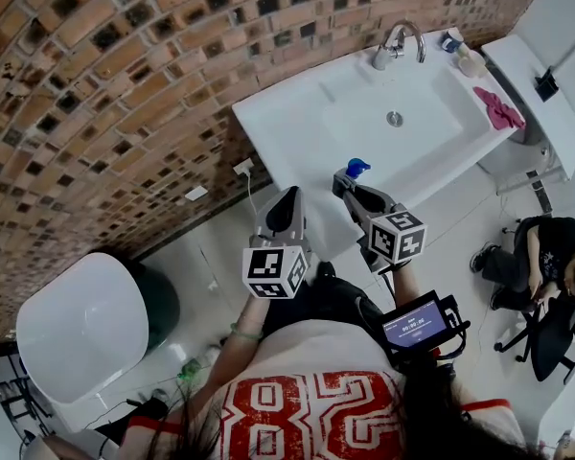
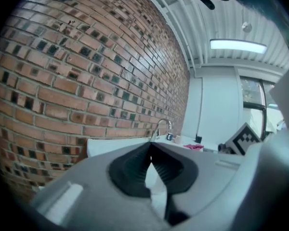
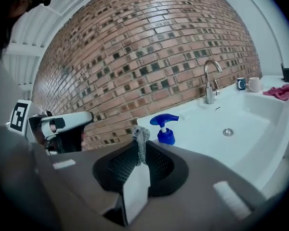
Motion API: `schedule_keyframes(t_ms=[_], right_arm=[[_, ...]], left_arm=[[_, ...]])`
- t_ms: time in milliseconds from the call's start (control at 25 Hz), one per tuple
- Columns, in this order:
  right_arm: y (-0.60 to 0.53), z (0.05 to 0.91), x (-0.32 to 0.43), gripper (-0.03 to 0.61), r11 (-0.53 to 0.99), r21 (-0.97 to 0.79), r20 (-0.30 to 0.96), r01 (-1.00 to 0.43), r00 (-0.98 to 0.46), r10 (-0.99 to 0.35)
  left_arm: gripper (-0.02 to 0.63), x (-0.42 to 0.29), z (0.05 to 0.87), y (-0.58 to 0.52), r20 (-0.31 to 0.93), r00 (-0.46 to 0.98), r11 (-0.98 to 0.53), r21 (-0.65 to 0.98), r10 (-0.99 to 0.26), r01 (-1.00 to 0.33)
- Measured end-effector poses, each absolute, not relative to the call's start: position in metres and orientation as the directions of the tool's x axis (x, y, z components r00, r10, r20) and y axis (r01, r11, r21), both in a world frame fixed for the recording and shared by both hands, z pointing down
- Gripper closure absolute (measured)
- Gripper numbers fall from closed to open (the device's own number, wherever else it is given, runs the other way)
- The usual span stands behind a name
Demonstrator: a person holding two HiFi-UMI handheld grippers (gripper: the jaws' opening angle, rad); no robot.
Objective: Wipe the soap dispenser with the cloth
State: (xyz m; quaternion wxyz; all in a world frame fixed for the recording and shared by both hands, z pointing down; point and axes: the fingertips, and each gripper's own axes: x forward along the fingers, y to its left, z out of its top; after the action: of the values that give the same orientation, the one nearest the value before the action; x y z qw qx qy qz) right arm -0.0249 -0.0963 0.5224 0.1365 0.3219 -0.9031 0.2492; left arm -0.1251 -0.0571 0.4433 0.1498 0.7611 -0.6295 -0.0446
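A blue pump soap dispenser stands on the near left corner of the white sink. My right gripper is just short of it, shut on a small grey cloth that sticks up from the jaw tips. My left gripper hangs beside it, to the left, off the sink's edge; its jaws meet with nothing between them. A pink cloth lies at the sink's far right end.
A chrome faucet stands at the sink's back, with a white mug and a small blue cup to its right. The brick wall runs behind. A white lidded bin stands lower left; a person on a chair sits right.
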Motion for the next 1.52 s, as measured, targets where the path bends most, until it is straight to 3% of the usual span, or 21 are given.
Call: schedule_keyframes(t_ms=[800, 1000, 1240, 1520], right_arm=[[-0.118, 0.546, 0.043, 0.528, 0.526, -0.38, 0.441, -0.761, -0.649, -0.619], [-0.094, 0.547, 0.022, 0.528, 0.618, -0.392, 0.408, -0.682, -0.731, -0.547], [-0.074, 0.566, -0.022, 0.528, 0.715, -0.344, 0.463, -0.609, -0.772, -0.435], [-0.085, 0.57, -0.036, 0.528, 0.726, -0.314, 0.48, -0.612, -0.762, -0.434]], left_arm=[[0.609, -0.111, 0.439, -0.066, 0.116, 0.223, -0.182, 0.289, -0.968, -0.94], [0.611, -0.113, 0.442, -0.066, 0.121, 0.212, -0.17, 0.292, -0.97, -0.941], [0.611, -0.117, 0.446, -0.065, 0.13, 0.196, -0.151, 0.293, -0.972, -0.944], [0.611, -0.121, 0.445, -0.062, 0.134, 0.18, -0.137, 0.281, -0.975, -0.95]])
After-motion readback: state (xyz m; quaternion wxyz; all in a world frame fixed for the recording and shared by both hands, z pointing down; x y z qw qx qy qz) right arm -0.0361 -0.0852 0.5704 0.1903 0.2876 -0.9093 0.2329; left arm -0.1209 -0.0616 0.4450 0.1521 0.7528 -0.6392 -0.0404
